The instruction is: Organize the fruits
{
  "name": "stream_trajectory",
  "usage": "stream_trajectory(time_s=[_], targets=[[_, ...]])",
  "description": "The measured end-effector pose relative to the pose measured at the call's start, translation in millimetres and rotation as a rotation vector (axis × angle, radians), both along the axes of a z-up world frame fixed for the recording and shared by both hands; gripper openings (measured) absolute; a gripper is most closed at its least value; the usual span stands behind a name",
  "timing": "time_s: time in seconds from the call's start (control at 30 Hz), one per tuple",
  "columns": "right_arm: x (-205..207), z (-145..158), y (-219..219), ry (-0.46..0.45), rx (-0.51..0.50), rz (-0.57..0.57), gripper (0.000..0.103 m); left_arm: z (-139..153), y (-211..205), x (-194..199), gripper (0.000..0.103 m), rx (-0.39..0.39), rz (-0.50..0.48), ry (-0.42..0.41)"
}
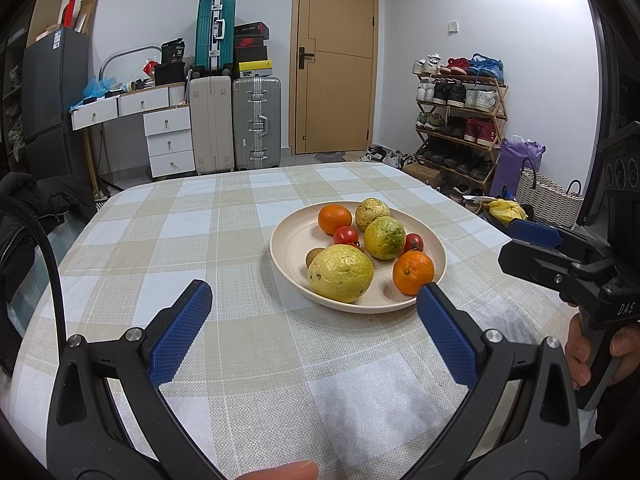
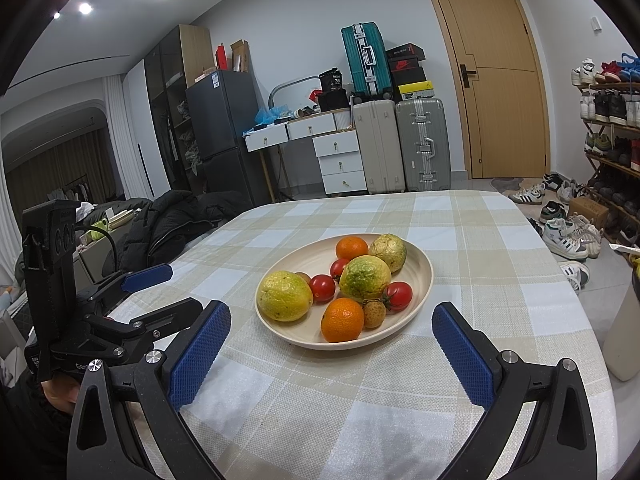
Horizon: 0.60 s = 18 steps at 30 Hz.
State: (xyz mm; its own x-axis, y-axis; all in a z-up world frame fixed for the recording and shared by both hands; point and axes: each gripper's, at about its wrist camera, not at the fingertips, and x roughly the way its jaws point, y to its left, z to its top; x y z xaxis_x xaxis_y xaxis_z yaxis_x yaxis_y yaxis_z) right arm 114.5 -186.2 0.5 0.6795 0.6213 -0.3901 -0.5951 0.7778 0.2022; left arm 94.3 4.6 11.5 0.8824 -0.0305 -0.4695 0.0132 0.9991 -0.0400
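Note:
A cream plate (image 1: pixel 294 236) (image 2: pixel 420 268) sits on the checked tablecloth and holds three yellow-green guavas (image 1: pixel 341 273) (image 2: pixel 285 295), two oranges (image 1: pixel 413 272) (image 2: pixel 343 319), several small tomatoes (image 1: pixel 346 236) (image 2: pixel 322 288) and a small brown fruit (image 1: pixel 313 257) (image 2: pixel 374 313). My left gripper (image 1: pixel 316 304) is open just short of the plate's near rim, with nothing between its blue pads. My right gripper (image 2: pixel 332 326) is open too, its tips flanking the plate's near edge. Each gripper shows in the other's view: the right one (image 1: pixel 560 252), the left one (image 2: pixel 132 300).
The table (image 1: pixel 200 240) (image 2: pixel 500 248) has a rounded far edge. A white bottle-like object (image 2: pixel 624 332) stands at its right side. Dark jackets (image 2: pixel 168 220) lie left of the table. Suitcases, drawers, a door and a shoe rack (image 1: pixel 460 120) line the far wall.

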Motion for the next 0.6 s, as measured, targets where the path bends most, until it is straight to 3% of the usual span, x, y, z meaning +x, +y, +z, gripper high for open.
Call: stream_trajectory(time_s=[0.6], targets=[[0.1,0.5,0.4,0.000,-0.001,0.001,0.103,-1.6,0.3,0.1,0.102,-0.001,0.000,-0.002]])
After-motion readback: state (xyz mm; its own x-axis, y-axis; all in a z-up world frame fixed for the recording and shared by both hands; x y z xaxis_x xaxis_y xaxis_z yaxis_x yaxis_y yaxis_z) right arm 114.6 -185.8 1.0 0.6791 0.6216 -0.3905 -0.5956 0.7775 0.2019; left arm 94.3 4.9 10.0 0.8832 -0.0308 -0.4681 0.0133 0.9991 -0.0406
